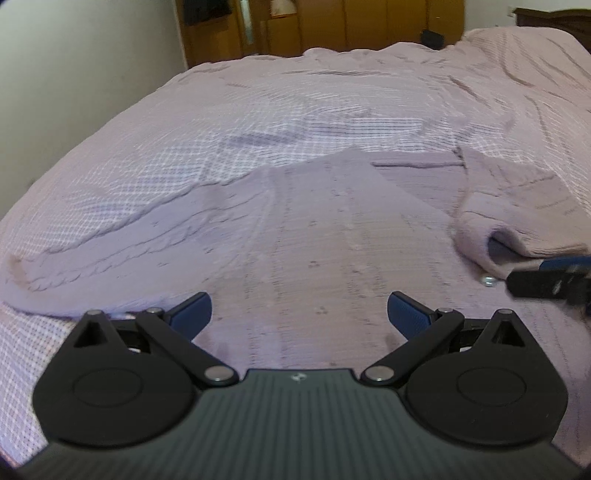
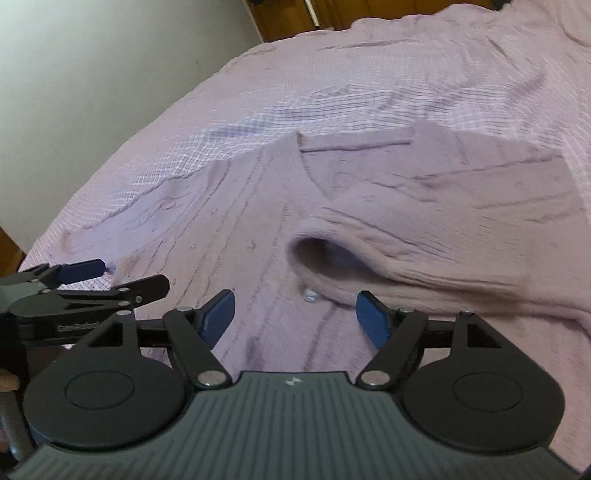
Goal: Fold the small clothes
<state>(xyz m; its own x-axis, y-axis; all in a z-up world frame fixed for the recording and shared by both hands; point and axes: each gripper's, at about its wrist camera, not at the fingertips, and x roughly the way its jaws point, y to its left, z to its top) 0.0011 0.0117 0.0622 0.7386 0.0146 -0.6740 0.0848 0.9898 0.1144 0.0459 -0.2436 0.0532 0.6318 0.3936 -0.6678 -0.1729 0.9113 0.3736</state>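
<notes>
A small lilac cable-knit sweater [image 1: 314, 236] lies on the bed, front up. Its left sleeve [image 1: 92, 254] stretches out to the left. Its right sleeve [image 1: 517, 206] is folded in over the body, cuff opening toward me; it also shows in the right wrist view [image 2: 424, 240]. My left gripper [image 1: 299, 314] is open and empty, low over the sweater's lower body. My right gripper [image 2: 295, 314] is open and empty just short of the folded sleeve's cuff [image 2: 314, 254]. A small silver button [image 2: 310, 294] lies by the cuff. The left gripper's fingers [image 2: 85, 269] show at the left of the right wrist view.
A lilac checked bedspread [image 1: 258, 110] covers the bed, with wrinkles at the back right. A white wall [image 1: 74, 74] is at the left and wooden wardrobes [image 1: 314, 26] stand behind. A dark headboard [image 1: 561, 22] is at the far right.
</notes>
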